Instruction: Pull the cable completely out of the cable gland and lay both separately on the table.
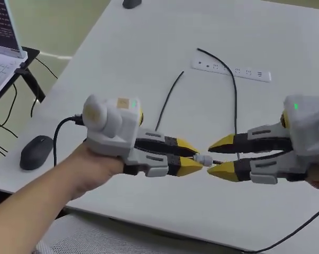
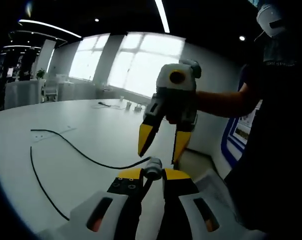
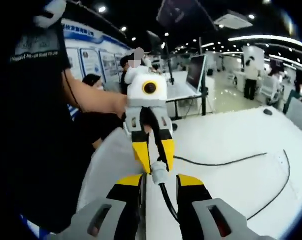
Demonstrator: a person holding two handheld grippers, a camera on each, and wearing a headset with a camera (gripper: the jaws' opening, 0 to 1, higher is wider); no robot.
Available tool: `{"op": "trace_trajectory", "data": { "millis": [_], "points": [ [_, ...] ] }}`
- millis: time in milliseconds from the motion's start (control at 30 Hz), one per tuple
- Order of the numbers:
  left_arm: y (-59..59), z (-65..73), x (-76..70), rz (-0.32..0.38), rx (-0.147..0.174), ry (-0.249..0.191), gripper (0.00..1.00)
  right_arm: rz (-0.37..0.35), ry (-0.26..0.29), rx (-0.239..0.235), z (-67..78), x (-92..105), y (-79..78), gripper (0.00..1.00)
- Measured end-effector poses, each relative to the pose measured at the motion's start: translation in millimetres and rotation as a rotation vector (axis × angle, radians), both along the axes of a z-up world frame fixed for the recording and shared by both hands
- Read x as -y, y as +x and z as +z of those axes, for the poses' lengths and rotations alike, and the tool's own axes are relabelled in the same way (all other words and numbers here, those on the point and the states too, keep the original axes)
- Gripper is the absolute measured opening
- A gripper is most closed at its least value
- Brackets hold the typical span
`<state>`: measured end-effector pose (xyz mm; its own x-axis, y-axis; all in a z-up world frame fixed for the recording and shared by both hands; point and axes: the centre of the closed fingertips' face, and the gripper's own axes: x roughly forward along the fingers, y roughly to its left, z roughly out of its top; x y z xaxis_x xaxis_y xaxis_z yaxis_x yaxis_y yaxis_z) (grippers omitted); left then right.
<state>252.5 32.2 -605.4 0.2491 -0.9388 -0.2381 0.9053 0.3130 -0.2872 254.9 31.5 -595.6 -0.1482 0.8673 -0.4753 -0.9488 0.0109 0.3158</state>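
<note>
Jaws of the left gripper (image 1: 197, 159) are clamped together on the small white cable gland (image 1: 202, 159), which pokes out just past their yellow tips, held up above the table (image 1: 148, 32); the right gripper (image 1: 212, 156) faces it tip to tip, its jaws apart, one above and one below the black cable (image 1: 235, 100) where it leaves the gland; in the right gripper view the cable runs down the gap between those jaws, and whether it touches either cannot be told. From the gland the cable rises in a curve across the table and ends near a white power strip (image 1: 230, 71); a second, loose black cable (image 1: 169, 100) lies apart to its left. The yellow tips cover most of the gland, so how far the cable sits in it cannot be made out; the right gripper's body is cut off at the edge of the head view.
</note>
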Motion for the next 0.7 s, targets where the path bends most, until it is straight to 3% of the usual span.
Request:
{"op": "trace_trajectory", "data": {
  "millis": [67,133,167,200,233,267,333,400,467,700],
  "points": [
    [-0.5,2.4,0.3,-0.004,0.023,-0.005,0.15,0.028,0.018,-0.041,0.0,1.2,-0.4,0.21],
    [-0.7,2.6,0.5,-0.009,0.041,-0.002,0.15,0.032,0.018,-0.115,-0.4,1.1,-3.3,0.21],
    [-0.7,2.9,0.5,-0.01,0.042,-0.004,0.15,0.02,0.025,-0.15,-0.7,-0.1,-1.2,0.22],
    [-1.0,3.5,0.6,-0.012,0.04,-0.009,0.15,0.021,0.037,-0.153,-0.7,-1.2,0.4,0.21],
    [-1.1,4.1,0.6,-0.012,0.041,-0.011,0.15,0.027,0.046,-0.209,1.0,-2.2,-4.1,0.21],
    [-1.2,4.9,0.5,-0.011,0.044,-0.01,0.15,0.029,0.046,-0.23,1.4,-2.7,-5.7,0.21],
    [-1.6,5.9,0.2,-0.009,0.044,-0.011,0.15,0.033,0.058,-0.216,1.6,-4.5,-4.5,0.2],
    [-1.0,6.2,-0.4,-0.007,0.048,-0.011,0.15,0.052,0.045,-0.26,0.1,-5.0,-11.2,0.18],
    [-1.1,6.5,-1.2,-0.003,0.044,-0.01,0.15,0.062,0.042,-0.237,-3.7,-6.6,-12.1,0.15],
    [0.5,6.3,-3.2,0.001,0.041,-0.008,0.15,0.06,0.058,-0.252,-4.3,-10.0,-12.9,0.09]
  ]
}}
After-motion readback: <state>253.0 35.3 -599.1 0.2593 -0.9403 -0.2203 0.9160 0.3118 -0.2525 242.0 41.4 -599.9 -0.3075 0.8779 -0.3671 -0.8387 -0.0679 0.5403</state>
